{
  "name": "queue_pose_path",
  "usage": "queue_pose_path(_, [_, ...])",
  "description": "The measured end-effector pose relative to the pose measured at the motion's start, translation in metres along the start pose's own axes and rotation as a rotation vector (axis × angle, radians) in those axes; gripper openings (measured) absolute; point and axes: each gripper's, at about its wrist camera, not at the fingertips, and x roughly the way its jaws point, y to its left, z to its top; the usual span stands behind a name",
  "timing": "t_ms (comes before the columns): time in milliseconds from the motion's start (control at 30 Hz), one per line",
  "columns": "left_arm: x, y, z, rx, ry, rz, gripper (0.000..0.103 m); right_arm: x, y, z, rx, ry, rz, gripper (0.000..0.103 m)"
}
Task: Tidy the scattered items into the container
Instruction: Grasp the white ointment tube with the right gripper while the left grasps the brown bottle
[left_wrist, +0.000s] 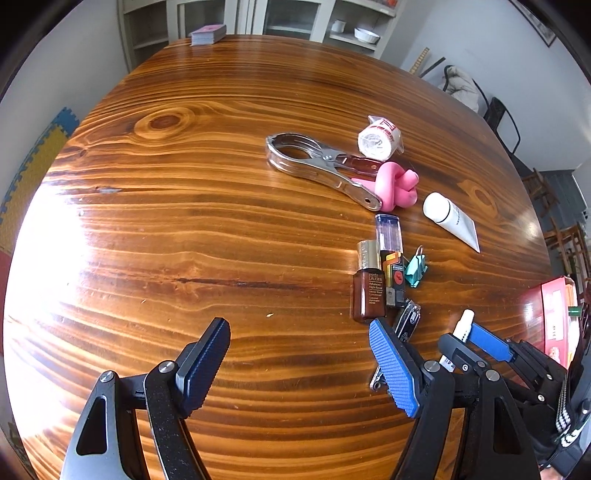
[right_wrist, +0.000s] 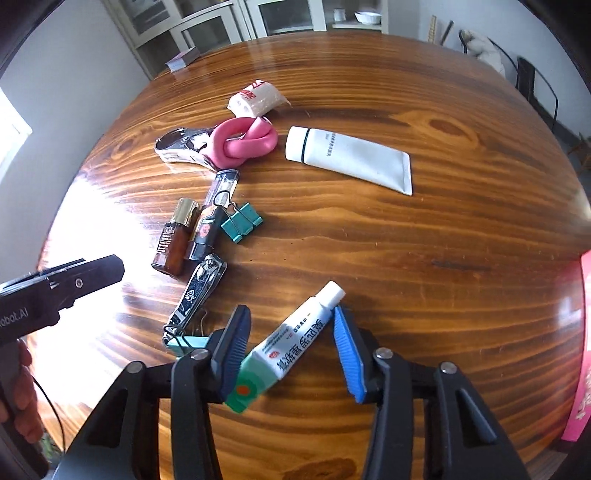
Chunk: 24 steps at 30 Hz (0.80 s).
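Note:
Scattered items lie on a round wooden table (left_wrist: 184, 221): a big metal clip (left_wrist: 317, 166), a pink knot toy (right_wrist: 243, 142), a gauze roll (right_wrist: 255, 98), a white tube (right_wrist: 351, 157), a brown serum bottle (right_wrist: 173, 236), a lighter (right_wrist: 212, 221), a teal binder clip (right_wrist: 242, 223) and nail clippers (right_wrist: 195, 291). My right gripper (right_wrist: 291, 350) is open, its fingers on either side of a small ointment tube (right_wrist: 291, 343) lying on the table. My left gripper (left_wrist: 301, 363) is open and empty above bare wood, left of the items. The red container (left_wrist: 552, 317) stands at the table's right edge.
A deck of cards (left_wrist: 208, 34) lies at the far edge. A second teal clip (right_wrist: 186, 341) lies by my right gripper's left finger. Cabinets with dishes stand behind the table, chairs to the right.

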Motion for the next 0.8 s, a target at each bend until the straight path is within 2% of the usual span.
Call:
queue_pose_path(67, [0.003, -0.003, 0.001, 0.003, 0.004, -0.007, 0.080, 0.000, 0.000, -0.001, -0.018, -0.007, -0.024, 0.033])
queue_pose_path(233, [0.010, -0.016, 0.004, 0.023, 0.011, -0.020, 0.079, -0.003, -0.007, -0.005, -0.041, -0.019, -0.038, 0.021])
queue_pose_path(733, [0.035, -0.046, 0.017, 0.101, 0.006, 0.028, 0.079, -0.023, -0.029, -0.018, 0.010, -0.039, -0.031, 0.021])
queue_pose_path(800, [0.038, -0.044, 0.019, 0.095, 0.002, 0.024, 0.072, -0.027, -0.031, -0.018, 0.011, -0.046, -0.033, 0.021])
